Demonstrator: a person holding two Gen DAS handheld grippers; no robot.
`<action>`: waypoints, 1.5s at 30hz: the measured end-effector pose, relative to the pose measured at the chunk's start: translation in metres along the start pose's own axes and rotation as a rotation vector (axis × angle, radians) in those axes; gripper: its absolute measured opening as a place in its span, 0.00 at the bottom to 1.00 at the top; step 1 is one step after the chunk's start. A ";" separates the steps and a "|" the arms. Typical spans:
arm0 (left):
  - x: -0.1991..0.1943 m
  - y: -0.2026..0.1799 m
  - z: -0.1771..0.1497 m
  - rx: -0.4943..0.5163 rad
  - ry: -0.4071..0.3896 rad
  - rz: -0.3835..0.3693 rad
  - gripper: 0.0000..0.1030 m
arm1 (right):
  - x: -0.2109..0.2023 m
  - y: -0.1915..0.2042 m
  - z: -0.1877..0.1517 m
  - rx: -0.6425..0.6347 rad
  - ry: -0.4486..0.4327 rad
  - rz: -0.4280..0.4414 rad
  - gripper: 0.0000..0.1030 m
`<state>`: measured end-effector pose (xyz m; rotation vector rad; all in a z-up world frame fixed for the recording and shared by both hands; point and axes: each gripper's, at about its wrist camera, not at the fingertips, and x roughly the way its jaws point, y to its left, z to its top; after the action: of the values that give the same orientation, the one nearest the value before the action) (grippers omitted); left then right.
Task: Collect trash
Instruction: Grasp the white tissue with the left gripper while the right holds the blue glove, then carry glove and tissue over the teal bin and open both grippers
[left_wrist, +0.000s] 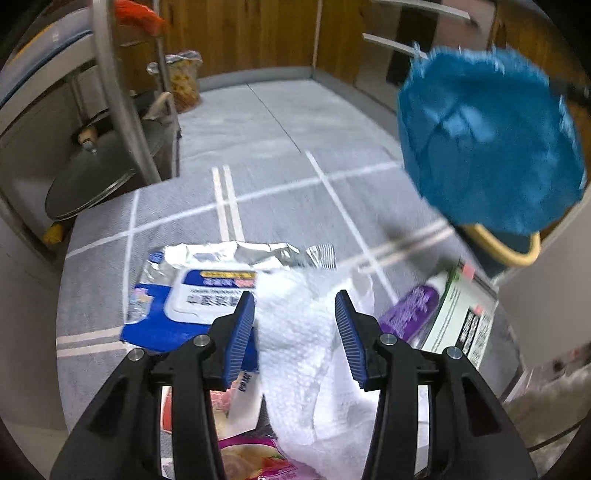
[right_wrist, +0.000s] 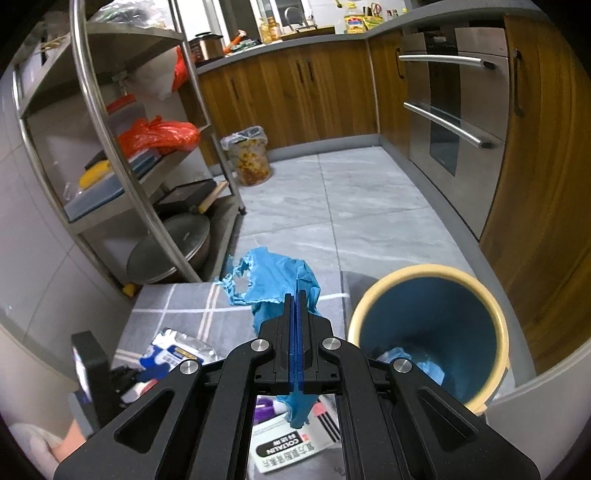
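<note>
Left gripper (left_wrist: 295, 339) we've got spread apart over the white paper towel (left_wrist: 314, 362); our right gripper (right_wrist: 295, 339) is pinched tight on blue trash bag (right_wrist: 273, 277), bin (right_wrist: 428, 332) just to its right.

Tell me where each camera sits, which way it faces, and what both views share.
Left wrist: on the left gripper, aimed down at a paper towel between its open fingers, on the mat.
Right wrist: on the right gripper, facing across the kitchen floor, shut on a blue bag.
Shared: blue bag, bin, wipes pack, mat.
</note>
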<state>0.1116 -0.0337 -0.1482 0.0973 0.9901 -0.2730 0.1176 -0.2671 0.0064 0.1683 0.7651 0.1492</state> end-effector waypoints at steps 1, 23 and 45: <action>0.003 -0.003 -0.001 0.014 0.010 0.004 0.42 | 0.000 0.000 0.000 -0.003 0.000 -0.001 0.02; -0.027 -0.015 0.006 0.001 -0.046 -0.060 0.09 | -0.036 -0.007 -0.003 0.029 -0.046 0.001 0.02; -0.003 -0.036 0.010 0.099 0.000 -0.018 0.02 | -0.061 -0.030 -0.006 0.034 -0.063 0.005 0.02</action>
<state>0.1079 -0.0695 -0.1386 0.1783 0.9777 -0.3381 0.0723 -0.3080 0.0377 0.2060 0.7046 0.1355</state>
